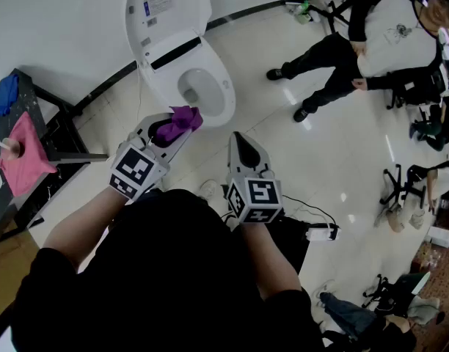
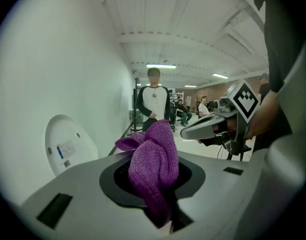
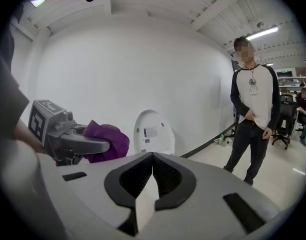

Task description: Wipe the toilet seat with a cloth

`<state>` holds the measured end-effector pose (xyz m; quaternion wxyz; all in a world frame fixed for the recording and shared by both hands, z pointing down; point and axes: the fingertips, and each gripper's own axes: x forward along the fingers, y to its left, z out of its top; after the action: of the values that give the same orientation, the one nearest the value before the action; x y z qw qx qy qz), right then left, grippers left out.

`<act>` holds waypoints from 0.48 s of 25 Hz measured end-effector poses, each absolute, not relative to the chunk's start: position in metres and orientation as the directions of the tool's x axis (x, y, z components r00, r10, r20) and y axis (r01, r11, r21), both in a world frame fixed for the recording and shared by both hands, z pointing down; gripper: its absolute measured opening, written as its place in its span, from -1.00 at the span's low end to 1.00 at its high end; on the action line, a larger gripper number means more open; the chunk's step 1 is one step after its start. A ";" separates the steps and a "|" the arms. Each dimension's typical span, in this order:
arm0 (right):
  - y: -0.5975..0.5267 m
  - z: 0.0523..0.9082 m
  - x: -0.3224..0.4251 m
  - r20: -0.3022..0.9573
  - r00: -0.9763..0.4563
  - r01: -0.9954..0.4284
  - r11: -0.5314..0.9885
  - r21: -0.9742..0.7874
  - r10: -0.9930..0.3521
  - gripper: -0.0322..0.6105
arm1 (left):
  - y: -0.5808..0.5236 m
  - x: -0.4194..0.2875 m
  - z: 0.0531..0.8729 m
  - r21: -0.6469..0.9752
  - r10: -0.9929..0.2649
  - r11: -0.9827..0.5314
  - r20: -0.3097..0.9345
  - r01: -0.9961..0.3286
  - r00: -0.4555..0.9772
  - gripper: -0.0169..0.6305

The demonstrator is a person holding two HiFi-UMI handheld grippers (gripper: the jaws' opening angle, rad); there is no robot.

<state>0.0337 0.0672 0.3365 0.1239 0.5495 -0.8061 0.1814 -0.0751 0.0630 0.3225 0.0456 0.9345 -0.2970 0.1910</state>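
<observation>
1. Left tool (image 1: 170, 131): closed on the purple cloth (image 2: 155, 164). The cloth is bunched between the jaws and bulges up and forward past them.

2. Right tool (image 1: 238, 138): jaws drawn together to a narrow point, nothing between them. It is held just beside the left tool, on its right, with both tools pointing toward the toilet (image 1: 182, 53).

3. Toilet: the lid (image 1: 166, 4) stands raised against the white wall. The toilet seat (image 1: 225, 92) lies down around the bowl opening. In the head view the cloth sits over the near edge of the seat. In the left gripper view the lid appears beyond and to the left of the cloth, and I cannot confirm any contact between cloth and seat.

4. Surroundings: a dark counter (image 1: 35, 112) at my left carries a pink cloth (image 1: 23, 156) and a blue cloth (image 1: 6, 94). 1 person (image 1: 356, 50) in a white top with dark sleeves stands on the pale floor (image 1: 320, 167), well apart from the toilet.
</observation>
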 end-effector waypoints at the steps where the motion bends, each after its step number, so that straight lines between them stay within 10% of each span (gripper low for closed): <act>1: 0.068 0.336 0.034 0.399 -0.364 -0.932 0.329 -0.156 -0.842 -0.84 | 0.063 -0.075 0.322 -0.030 -0.536 -0.821 0.385 -0.571 0.751 -0.65; 12: 0.064 0.339 0.012 0.400 -0.329 -0.944 0.299 -0.139 -0.855 -0.85 | 0.052 -0.102 0.328 -0.051 -0.516 -0.839 0.391 -0.541 0.763 -0.65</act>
<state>0.0122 0.0644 0.3387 0.1258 0.5652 -0.7959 0.1767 -0.1023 0.0521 0.3279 0.0326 0.9382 -0.2817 0.1983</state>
